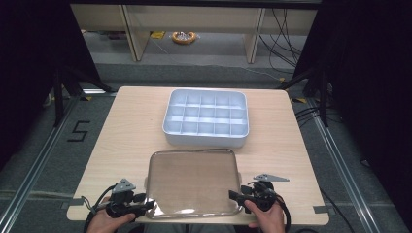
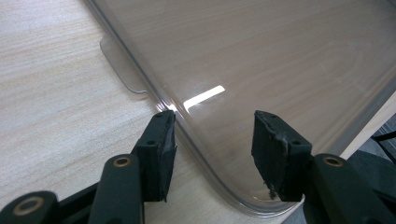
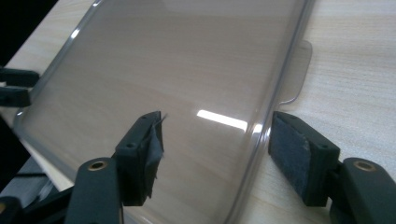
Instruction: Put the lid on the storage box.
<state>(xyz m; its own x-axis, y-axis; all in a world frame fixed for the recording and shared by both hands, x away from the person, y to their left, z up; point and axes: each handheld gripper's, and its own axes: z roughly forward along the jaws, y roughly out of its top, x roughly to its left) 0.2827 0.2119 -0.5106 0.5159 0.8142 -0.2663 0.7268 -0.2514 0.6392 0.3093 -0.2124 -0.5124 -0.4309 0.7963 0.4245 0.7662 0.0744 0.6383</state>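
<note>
Clear plastic lid (image 1: 193, 182) lies flat at the near edge of the surface (image 1: 126, 126), long axis running left–right, side tabs pointing outward, near rim overhanging slightly. Left hand-held gripper (image 1: 148, 201) straddles its near-left corner, jaws part-open, not clamped. Right hand-held gripper (image 1: 234, 196) straddles the right rim, jaws apart. Compartment tray (image 1: 206, 118) sits just beyond; bare surface on both sides.

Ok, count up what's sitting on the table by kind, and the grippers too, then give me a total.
Clear plastic lid: 1
White compartment tray: 1
Handheld grippers: 2, the left gripper and the right gripper, one at each near corner of the lid
Total: 4
</note>
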